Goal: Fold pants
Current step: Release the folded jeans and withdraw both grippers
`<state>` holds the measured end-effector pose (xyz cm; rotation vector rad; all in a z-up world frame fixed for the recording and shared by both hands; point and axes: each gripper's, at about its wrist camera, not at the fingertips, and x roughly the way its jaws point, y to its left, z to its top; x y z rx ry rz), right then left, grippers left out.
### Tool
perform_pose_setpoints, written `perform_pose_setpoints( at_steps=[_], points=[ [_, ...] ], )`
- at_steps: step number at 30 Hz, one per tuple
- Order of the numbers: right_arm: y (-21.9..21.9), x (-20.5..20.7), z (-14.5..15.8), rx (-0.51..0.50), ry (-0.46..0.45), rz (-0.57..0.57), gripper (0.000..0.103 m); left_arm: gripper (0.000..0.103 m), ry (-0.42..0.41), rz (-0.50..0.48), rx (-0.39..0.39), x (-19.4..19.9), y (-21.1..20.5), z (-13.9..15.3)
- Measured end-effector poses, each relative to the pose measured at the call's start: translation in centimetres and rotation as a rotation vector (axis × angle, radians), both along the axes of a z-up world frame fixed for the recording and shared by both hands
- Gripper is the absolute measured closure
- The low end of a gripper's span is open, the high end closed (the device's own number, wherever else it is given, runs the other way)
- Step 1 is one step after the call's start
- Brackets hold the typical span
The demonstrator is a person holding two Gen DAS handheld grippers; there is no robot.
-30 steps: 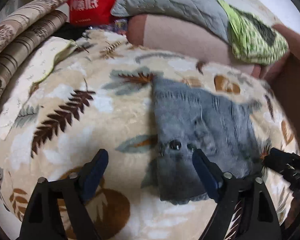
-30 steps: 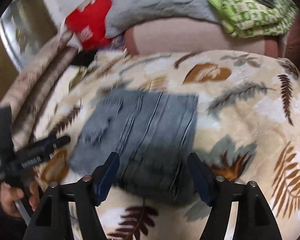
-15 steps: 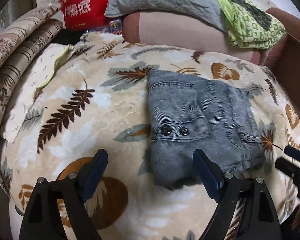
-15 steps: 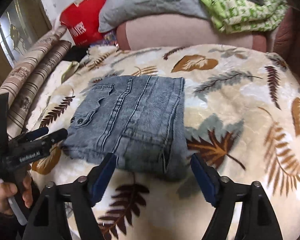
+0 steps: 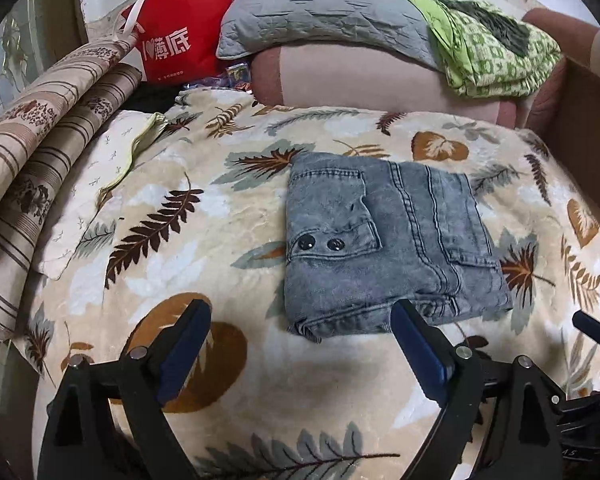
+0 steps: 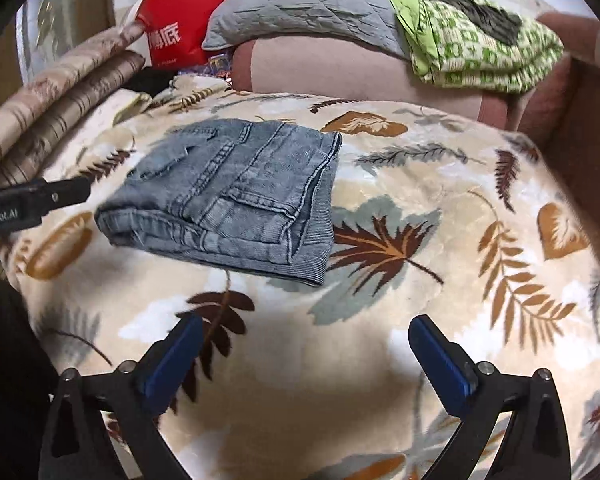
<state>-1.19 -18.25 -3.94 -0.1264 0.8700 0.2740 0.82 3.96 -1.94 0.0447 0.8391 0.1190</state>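
Pants [image 5: 388, 240] folded, lying on blanket [image 5: 180, 240] at 12 o'clock. Left gripper [image 5: 300, 346], right gripper [image 6: 304, 354] jaws just opened wide, nothing held. Denim judged soft, thick; best gripped at near fold.

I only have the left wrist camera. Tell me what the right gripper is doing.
Observer: The right gripper is open. Its jaws have just been opening, and nothing is between them, with only the blanket below.
Operator: Report where it sits against the pants.
Observer: It is short of the pants. Their near edge lies ahead of its fingertips, untouched.
Operator: Describe the pants' right edge.
Observer: Seen side-on, it shows several folded layers stacked on the blanket.
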Motion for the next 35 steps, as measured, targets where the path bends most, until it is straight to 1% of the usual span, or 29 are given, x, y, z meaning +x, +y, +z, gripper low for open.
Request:
perform_pose_setpoints(
  at_steps=[2,5,8,11,13,21,25,29,32,35],
  points=[
    [0.1,-0.1,-0.3,-0.021,0.001,0.008,0.0,0.011,-0.003,-0.018,0.004,-0.2,-0.6,0.0],
    [0.0,-0.3,-0.2,-0.038,-0.003,0.009,0.0,0.011,-0.012,-0.028,-0.042,-0.6,-0.8,0.4],
    [-0.8,0.0,0.8,-0.018,-0.014,-0.026,0.0,0.011,-0.028,-0.029,-0.047,-0.9,-1.0,0.9],
    [-1.6,0.5,2.1,0.007,-0.026,-0.075,0.0,0.011,-0.018,-0.034,-0.045,-0.8,-1.0,1.1],
    [-1.7,0.9,2.9,0.007,-0.026,-0.082,0.0,0.011,-0.017,-0.027,-0.039,-0.8,-0.9,1.2],
    [1.7,2.7,4.4,-0.091,-0.007,-0.028,0.0,0.011,-0.039,-0.024,-0.063,-0.8,0.1,1.8],
    [3.0,3.1,5.0,-0.123,-0.012,-0.006,0.0,0.011,-0.047,-0.042,-0.12,-0.4,1.0,1.9],
    [4.0,3.5,5.4,-0.143,-0.017,0.01,0.0,0.011,-0.053,-0.043,-0.116,0.0,1.1,2.1],
    [4.5,3.8,5.5,-0.155,-0.015,0.018,0.0,0.0,-0.073,-0.066,-0.133,0.2,1.2,2.4],
    [4.7,4.1,5.5,-0.158,-0.012,0.02,0.0,0.0,-0.08,-0.082,-0.122,0.7,1.0,2.6]
  ],
)
